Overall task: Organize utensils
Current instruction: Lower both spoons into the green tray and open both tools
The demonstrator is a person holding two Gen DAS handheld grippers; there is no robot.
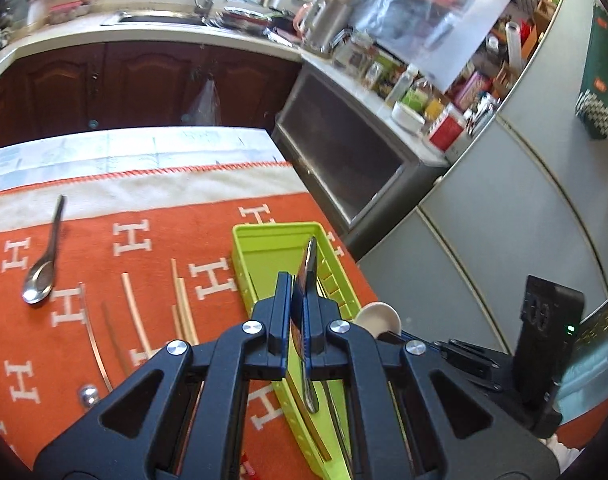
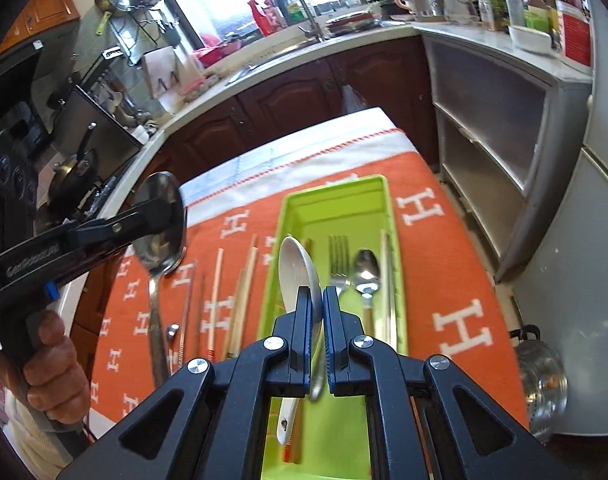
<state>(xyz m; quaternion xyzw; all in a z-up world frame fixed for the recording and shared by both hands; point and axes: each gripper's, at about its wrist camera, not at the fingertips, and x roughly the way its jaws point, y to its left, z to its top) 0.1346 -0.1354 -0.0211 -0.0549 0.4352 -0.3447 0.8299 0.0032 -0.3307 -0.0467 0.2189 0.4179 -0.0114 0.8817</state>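
My left gripper (image 1: 299,280) is shut on a large metal spoon (image 1: 308,276), seen edge-on above the lime-green tray (image 1: 263,246). In the right wrist view the same spoon (image 2: 159,220) hangs to the left of the tray, over the orange cloth (image 2: 456,248). My right gripper (image 2: 318,292) is shut on a white ceramic spoon (image 2: 297,264) above the tray (image 2: 336,190). Inside the tray lie a fork (image 2: 338,256), a small metal spoon (image 2: 367,268) and chopsticks (image 2: 388,280). Loose on the cloth are a small spoon (image 1: 39,280) and several chopsticks (image 1: 179,304).
A person's hand (image 2: 51,360) grips the left tool's handle. The table ends just right of the tray, with a grey cabinet (image 1: 344,152) and a fridge (image 1: 504,220) beyond. A steel pot (image 2: 544,380) stands low on the right. A kitchen counter with a sink (image 2: 304,40) runs behind.
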